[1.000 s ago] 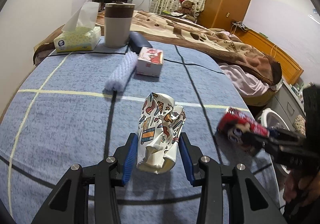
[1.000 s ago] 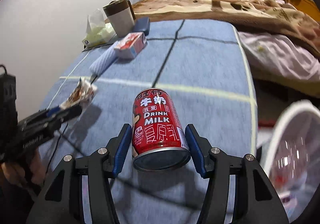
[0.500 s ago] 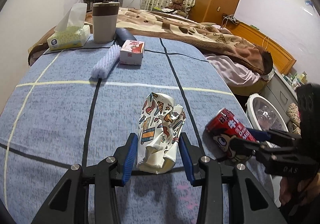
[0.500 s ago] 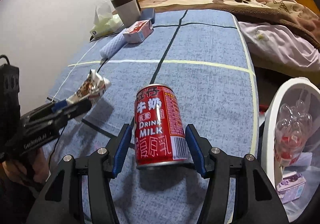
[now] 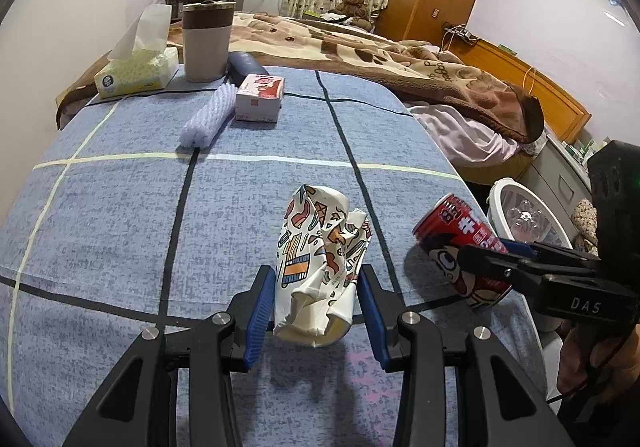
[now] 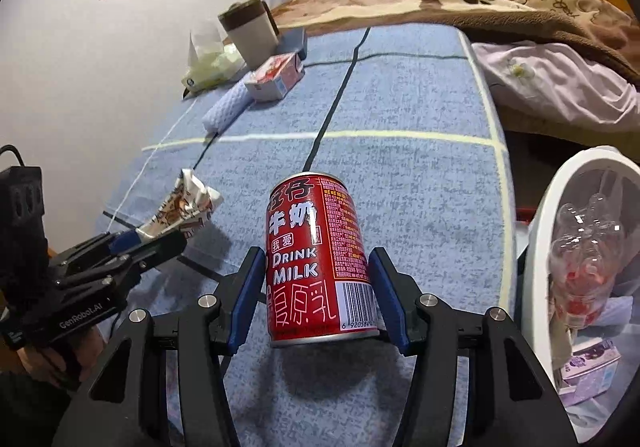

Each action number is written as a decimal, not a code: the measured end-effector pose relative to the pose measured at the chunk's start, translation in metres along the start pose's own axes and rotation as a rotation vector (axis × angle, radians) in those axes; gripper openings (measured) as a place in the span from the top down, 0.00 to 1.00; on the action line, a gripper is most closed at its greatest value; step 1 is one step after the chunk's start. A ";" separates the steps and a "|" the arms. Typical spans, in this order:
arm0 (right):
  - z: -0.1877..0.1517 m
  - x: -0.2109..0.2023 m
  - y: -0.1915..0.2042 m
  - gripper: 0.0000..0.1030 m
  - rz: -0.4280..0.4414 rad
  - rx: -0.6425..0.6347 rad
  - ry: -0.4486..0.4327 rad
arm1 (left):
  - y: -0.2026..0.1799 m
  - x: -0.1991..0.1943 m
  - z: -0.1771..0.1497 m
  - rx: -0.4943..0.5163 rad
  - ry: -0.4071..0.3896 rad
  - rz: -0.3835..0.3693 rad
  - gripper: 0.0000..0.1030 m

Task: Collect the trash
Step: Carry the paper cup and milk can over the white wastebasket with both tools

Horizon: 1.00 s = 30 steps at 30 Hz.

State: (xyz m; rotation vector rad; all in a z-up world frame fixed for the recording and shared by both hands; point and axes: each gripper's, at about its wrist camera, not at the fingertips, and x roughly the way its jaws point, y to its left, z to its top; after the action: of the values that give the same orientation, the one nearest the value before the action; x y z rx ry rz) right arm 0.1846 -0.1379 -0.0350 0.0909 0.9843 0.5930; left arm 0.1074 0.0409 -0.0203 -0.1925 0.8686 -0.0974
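Note:
My left gripper [image 5: 316,303] is shut on a crumpled, colourfully printed paper cup [image 5: 320,255] and holds it just above the blue bedspread [image 5: 120,215]. My right gripper [image 6: 318,299] is shut on a red "Drink Milk" can [image 6: 316,259], upright, over the bed's right part. The can [image 5: 460,243] and the right gripper [image 5: 516,267] show in the left wrist view at right. The cup [image 6: 188,207] and the left gripper [image 6: 132,247] show in the right wrist view at left. A white trash bin [image 6: 540,231] with a clear bottle [image 6: 580,243] inside stands beside the bed at right.
At the bed's far end lie a red-and-white small carton [image 5: 260,97], a white foam sleeve [image 5: 210,115], a tissue box [image 5: 136,73], a brown-and-beige tumbler [image 5: 207,41] and a dark case [image 5: 244,65]. A brown blanket [image 5: 400,63] covers the far bed.
Both grippers have drawn back toward the near end of the bed with their loads. The can has tipped more upright and the trash bin has come further into the right wrist view.

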 end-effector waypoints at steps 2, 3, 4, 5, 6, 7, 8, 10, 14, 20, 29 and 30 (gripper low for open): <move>-0.001 -0.006 -0.003 0.46 -0.001 0.010 -0.018 | -0.004 0.000 0.001 0.007 0.000 -0.005 0.59; -0.001 -0.009 -0.004 0.46 -0.002 0.013 -0.025 | -0.007 0.000 0.001 0.012 0.000 -0.008 0.59; -0.002 -0.012 -0.006 0.46 -0.004 0.017 -0.031 | -0.010 0.000 0.002 0.017 -0.001 -0.011 0.59; -0.003 -0.015 -0.008 0.46 -0.007 0.021 -0.038 | -0.013 0.000 0.002 0.023 -0.001 -0.016 0.59; -0.004 -0.019 -0.010 0.46 -0.011 0.028 -0.046 | -0.016 0.000 0.003 0.027 -0.002 -0.020 0.59; -0.004 -0.021 -0.012 0.46 -0.013 0.032 -0.053 | -0.020 0.000 0.003 0.032 -0.003 -0.025 0.59; -0.005 -0.024 -0.014 0.47 -0.016 0.037 -0.059 | -0.024 0.001 0.004 0.039 -0.003 -0.030 0.59; -0.007 -0.030 -0.019 0.47 -0.023 0.052 -0.073 | -0.033 0.003 0.006 0.053 -0.002 -0.044 0.59; -0.010 -0.044 -0.033 0.46 -0.045 0.087 -0.104 | -0.054 0.007 0.007 0.089 0.005 -0.076 0.59; -0.017 -0.065 -0.054 0.46 -0.092 0.142 -0.151 | -0.090 0.015 0.011 0.147 0.019 -0.140 0.59; -0.032 -0.088 -0.086 0.46 -0.163 0.228 -0.192 | -0.145 0.027 0.014 0.235 0.034 -0.222 0.59; -0.033 -0.090 -0.090 0.46 -0.169 0.237 -0.196 | -0.151 0.028 0.014 0.244 0.036 -0.232 0.59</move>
State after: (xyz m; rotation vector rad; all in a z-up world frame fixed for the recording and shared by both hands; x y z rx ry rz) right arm 0.1597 -0.2654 -0.0155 0.2686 0.8584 0.3046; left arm 0.1353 -0.1093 -0.0013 -0.0622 0.8597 -0.4219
